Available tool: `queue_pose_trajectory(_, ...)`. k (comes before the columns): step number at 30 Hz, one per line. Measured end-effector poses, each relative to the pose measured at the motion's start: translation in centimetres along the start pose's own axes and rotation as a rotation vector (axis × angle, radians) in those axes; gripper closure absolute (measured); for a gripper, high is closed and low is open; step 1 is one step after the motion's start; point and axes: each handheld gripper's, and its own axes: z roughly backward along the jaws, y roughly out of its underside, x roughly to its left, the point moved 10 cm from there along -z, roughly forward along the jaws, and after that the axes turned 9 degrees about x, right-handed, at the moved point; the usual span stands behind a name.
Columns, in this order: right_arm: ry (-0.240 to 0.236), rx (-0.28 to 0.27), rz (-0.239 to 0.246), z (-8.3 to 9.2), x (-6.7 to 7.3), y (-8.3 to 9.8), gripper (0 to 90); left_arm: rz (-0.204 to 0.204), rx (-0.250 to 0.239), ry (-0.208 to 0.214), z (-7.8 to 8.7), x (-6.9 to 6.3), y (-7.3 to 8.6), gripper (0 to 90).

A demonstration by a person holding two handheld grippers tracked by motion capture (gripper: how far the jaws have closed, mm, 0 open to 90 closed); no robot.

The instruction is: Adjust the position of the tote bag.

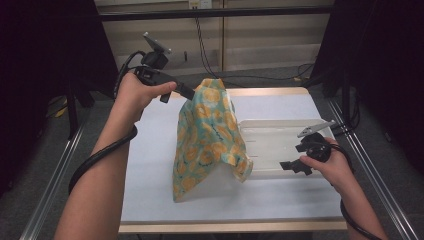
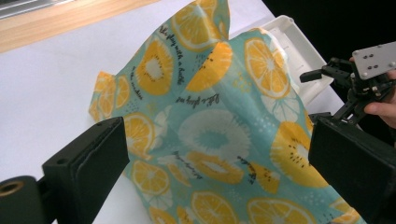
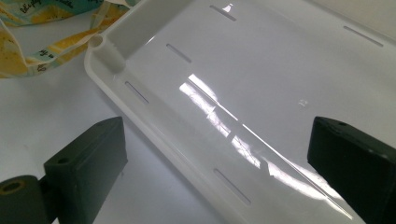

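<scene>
A white table fills the middle of the room, with a person's two forearms reaching in from the near edge, each hand holding a two-jaw gripper. The largest thing on it is a teal cloth printed with orange citrus slices, lifted into a tent shape: its top corner is raised high toward the far side, and its lower hem trails on the table, one edge draping over the left rim of a shallow white plastic tray that sits to the right. The cloth looks light, thin and limp, likely to fold and slide wherever it is not supported, so a corner or hemmed edge seems the surest place to pinch; it is not fragile. The tray looks stiff, glossy and probably slippery, best taken by its raised rim. The left gripper is raised, its tip meeting the cloth's top corner; in the high view it appears to hold that corner up, yet its own camera shows the jaws standing wide apart with cloth hanging beyond them, so I cannot tell whether it truly grips. The right gripper hovers low over the tray's near rim, jaws spread wide, gripping nothing.
</scene>
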Motion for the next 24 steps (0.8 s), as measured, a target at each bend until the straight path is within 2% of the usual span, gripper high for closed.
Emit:
queue_pose_trajectory(2,-0.005,0.002,-0.007,0.0,0.0,0.1,4.2,-0.002,0.012,-0.008,-0.3,0.1,0.0,4.6)
queue_pose_trajectory(3,0.0,0.001,-0.006,0.0,-0.1,0.0,4.2,0.007,0.002,-0.013,-0.5,0.0,-0.1,4.6)
queue_pose_trajectory(5,-0.001,0.0,-0.004,0.0,-0.1,0.1,4.2,-0.016,0.009,-0.007,-0.8,-0.2,-0.2,4.9)
queue_pose_trajectory(11,-0.001,0.0,-0.005,-0.1,-0.2,0.1,4.2,-0.008,0.005,-0.017,-1.4,-0.3,-0.5,8.4)
queue_pose_trajectory(13,0.001,0.003,-0.005,-0.1,-0.2,0.1,4.2,-0.024,0.018,-0.02,-1.4,-0.2,-0.5,9.1)
queue_pose_trajectory(14,0.002,0.003,-0.008,-0.1,-0.2,0.1,4.2,-0.01,0.006,-0.022,-1.5,-0.3,-0.7,9.6)
queue_pose_trajectory(17,0.0,0.005,-0.007,-0.2,-0.2,0.2,4.2,-0.025,0.004,-0.022,-1.8,-0.5,-0.9,11.0)
queue_pose_trajectory(20,0.005,0.004,-0.006,-0.1,-0.2,0.1,4.2,-0.01,0.011,-0.038,-2.1,-0.6,-1.1,11.4)
queue_pose_trajectory(22,0.005,0.0,-0.008,0.0,-0.2,0.1,4.2,-0.013,-0.01,-0.023,-2.2,-0.9,-1.4,12.6)
queue_pose_trajectory(24,0.006,-0.004,-0.012,0.1,-0.3,0.1,4.2,-0.019,-0.005,-0.042,-2.3,-0.9,-1.5,14.8)
